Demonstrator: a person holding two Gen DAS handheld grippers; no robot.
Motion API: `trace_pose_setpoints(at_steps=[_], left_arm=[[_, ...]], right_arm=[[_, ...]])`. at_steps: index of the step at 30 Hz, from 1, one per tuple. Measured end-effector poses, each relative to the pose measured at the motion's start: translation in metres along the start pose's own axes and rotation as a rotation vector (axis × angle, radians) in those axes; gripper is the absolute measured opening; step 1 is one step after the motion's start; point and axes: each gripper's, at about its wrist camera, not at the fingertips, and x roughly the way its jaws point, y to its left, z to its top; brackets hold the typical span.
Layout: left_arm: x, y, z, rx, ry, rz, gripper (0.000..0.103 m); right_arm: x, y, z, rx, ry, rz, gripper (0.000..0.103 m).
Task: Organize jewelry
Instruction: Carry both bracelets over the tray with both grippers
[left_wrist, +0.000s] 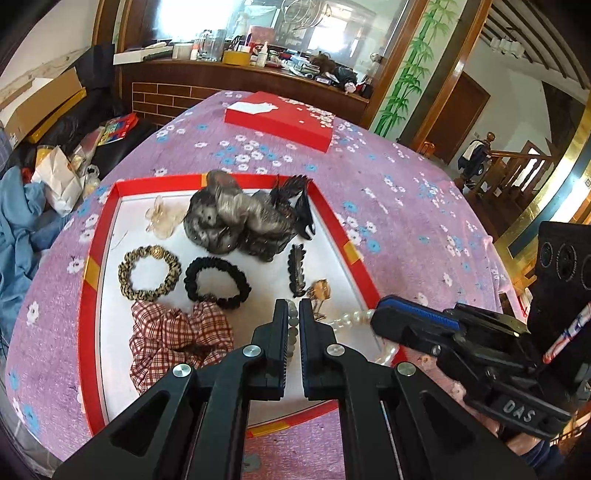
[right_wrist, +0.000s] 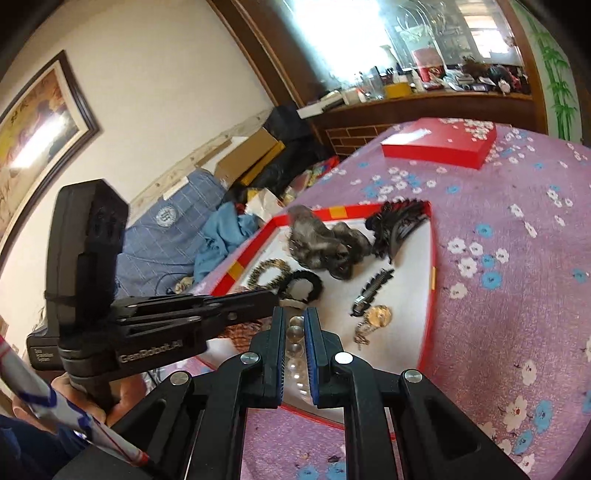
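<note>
Two claws, left claw (left_wrist: 293, 306) and right claw (right_wrist: 295, 317), each clamping a pearl necklace (left_wrist: 354, 317), purple floral tablecloth (left_wrist: 406, 206), cluttered wooden counter (left_wrist: 258, 70)

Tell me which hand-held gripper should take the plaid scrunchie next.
Left, probably. The plaid scrunchie lies just left of the left hand-held gripper; the right hand-held gripper sits beyond it, on the far side. Both are shut on beads, so release first.

Left wrist view: close above the red tray (left_wrist: 101, 236), facing 12 o'clock. Right wrist view: nearer its corner, facing 11 o'clock; both share the tray (right_wrist: 431, 258).
</note>
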Motion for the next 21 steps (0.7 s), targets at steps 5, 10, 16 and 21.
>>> trace_pose_setpoints(at_steps=[5, 10, 16, 21], left_arm=[[0.004, 0.006, -0.004, -0.008, 0.012, 0.008, 0.005], [0.006, 0.007, -0.007, -0.010, 0.018, 0.016, 0.005], [0.013, 0.008, -0.011, -0.010, 0.036, 0.024, 0.005], [0.019, 0.008, -0.014, -0.008, 0.046, 0.037, 0.005]], right_arm=[[0.000, -0.011, 0.001, 0.029, 0.002, -0.028, 0.012], [0.000, -0.012, 0.001, 0.027, 0.000, -0.037, 0.012], [0.003, -0.013, 0.000, 0.024, 0.004, -0.043, 0.012], [0.009, -0.018, -0.002, 0.028, 0.017, -0.064, 0.012]])
